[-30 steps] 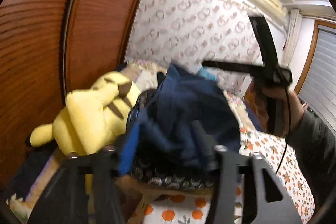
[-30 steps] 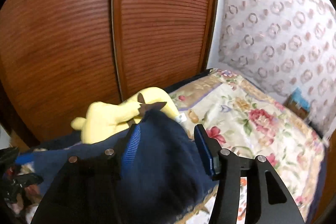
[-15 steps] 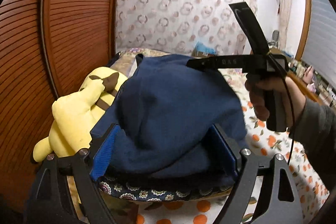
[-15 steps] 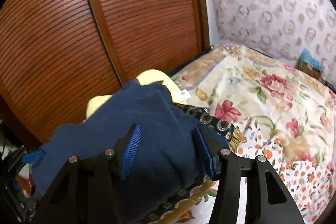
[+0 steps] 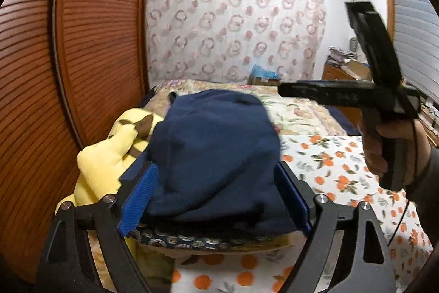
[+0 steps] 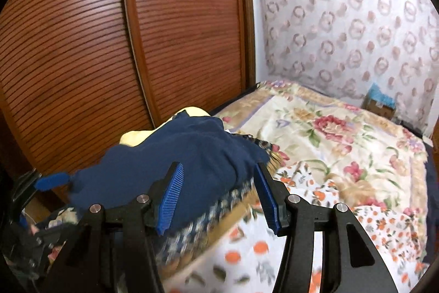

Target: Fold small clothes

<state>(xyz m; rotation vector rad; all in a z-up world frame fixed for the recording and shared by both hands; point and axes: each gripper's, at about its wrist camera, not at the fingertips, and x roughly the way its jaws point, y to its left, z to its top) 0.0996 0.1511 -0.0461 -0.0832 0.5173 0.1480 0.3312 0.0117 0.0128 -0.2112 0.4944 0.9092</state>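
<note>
Louvred wooden wardrobe doors (image 6: pixel 115 51) run along one side of the bed (image 6: pixel 343 133), and a ring-patterned curtain (image 5: pixel 233 26) hangs behind its far edge. On the bed lie a floral quilt and, nearer me, a sheet printed with oranges (image 5: pixel 337 172).

A navy garment (image 5: pixel 216 153) sits bunched in a soft mound near the wardrobe-side edge of the bed, on top of a dark patterned cloth (image 5: pixel 192 239) and against a yellow plush toy (image 5: pixel 109 155).

My left gripper (image 5: pixel 216 197) has its jaws spread wide. The mound lies between the blue pads (image 5: pixel 138 199), but I cannot see them pinching it. My right gripper (image 6: pixel 219 197) is likewise spread, with the near end of the garment lying between its pads and a patterned edge below. From the left view, the right gripper is raised beside the mound, gripped in my right hand (image 5: pixel 389 147), and well clear of the cloth there.

I judge the step to be a pause between grasps: the garment is set down, rumpled, not yet a neat fold. Next I would need to find two real edges or corners of the navy cloth, close each pair of jaws on one layer only, avoid catching the patterned cloth beneath, and draw it flat on the orange sheet before folding.
</note>
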